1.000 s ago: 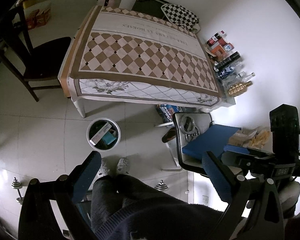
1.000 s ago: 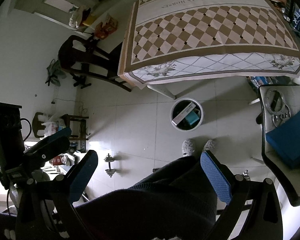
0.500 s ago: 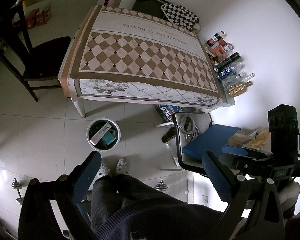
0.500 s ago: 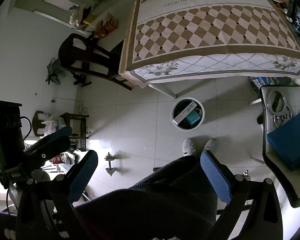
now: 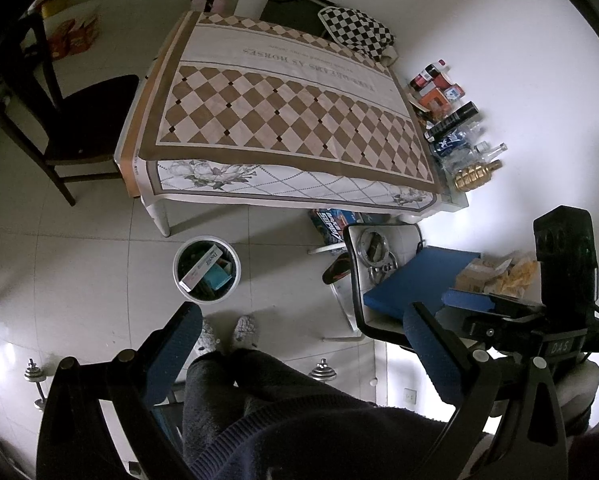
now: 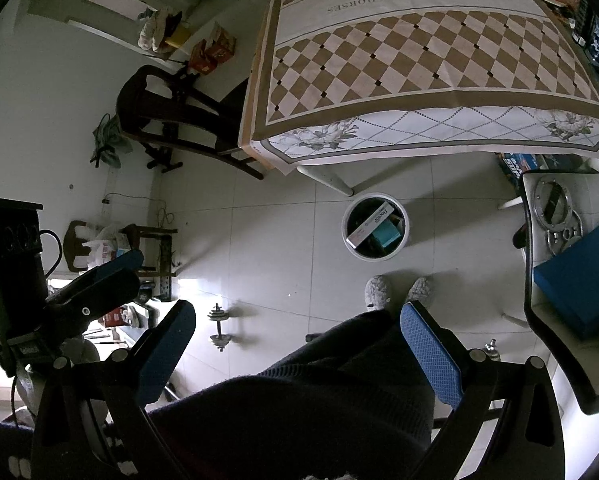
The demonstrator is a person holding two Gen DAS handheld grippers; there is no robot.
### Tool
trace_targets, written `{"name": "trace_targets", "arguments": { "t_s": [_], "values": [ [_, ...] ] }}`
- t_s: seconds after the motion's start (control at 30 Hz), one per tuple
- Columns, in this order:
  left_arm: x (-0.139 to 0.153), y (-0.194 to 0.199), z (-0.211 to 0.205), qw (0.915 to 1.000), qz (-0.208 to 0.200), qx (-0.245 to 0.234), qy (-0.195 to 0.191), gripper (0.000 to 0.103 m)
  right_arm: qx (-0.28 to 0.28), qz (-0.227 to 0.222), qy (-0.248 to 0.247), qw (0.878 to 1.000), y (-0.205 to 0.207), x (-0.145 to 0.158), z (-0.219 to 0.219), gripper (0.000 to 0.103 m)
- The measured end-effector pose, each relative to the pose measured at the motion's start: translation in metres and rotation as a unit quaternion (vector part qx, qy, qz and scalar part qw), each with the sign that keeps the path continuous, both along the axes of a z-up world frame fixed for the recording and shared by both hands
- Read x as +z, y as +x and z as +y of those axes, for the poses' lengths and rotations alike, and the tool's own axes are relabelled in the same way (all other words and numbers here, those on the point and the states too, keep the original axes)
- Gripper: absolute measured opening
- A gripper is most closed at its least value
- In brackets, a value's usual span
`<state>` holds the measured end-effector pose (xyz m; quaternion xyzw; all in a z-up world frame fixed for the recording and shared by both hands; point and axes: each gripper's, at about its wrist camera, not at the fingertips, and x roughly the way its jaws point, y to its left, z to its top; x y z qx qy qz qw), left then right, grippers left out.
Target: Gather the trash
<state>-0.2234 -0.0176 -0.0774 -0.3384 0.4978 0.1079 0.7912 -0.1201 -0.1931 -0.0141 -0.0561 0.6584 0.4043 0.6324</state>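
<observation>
A white round trash bin (image 5: 207, 268) stands on the tiled floor by the table leg, holding a long white box (image 5: 200, 268) and a teal box; it also shows in the right wrist view (image 6: 375, 225). My left gripper (image 5: 299, 356) is open and empty, held high above the floor over the person's legs. My right gripper (image 6: 297, 356) is open and empty too, at a similar height. The table (image 5: 283, 120) under a brown checked cloth shows no loose items on top.
A dark wooden chair (image 5: 59, 120) stands left of the table. Bottles and boxes (image 5: 455, 128) line the wall at the right. A black chair with a blue cushion (image 5: 415, 280) is at the right. Dumbbells (image 6: 219, 328) lie on the floor.
</observation>
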Motion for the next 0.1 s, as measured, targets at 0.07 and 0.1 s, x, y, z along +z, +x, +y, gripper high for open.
{"name": "trace_targets", "arguments": {
  "t_s": [0.07,0.1],
  "values": [
    [0.0011,0.0004,0.0026,1.0,-0.001,-0.004,0.0,0.103,0.0,0.0,0.0,1.0,-0.0004,0.0002,0.0004,0.103],
    [0.0017,0.0018,0.0022,1.0,-0.001,-0.004,0.001,0.103,-0.001,0.0,0.0,1.0,-0.0003,0.0001,0.0006,0.103]
  ]
}}
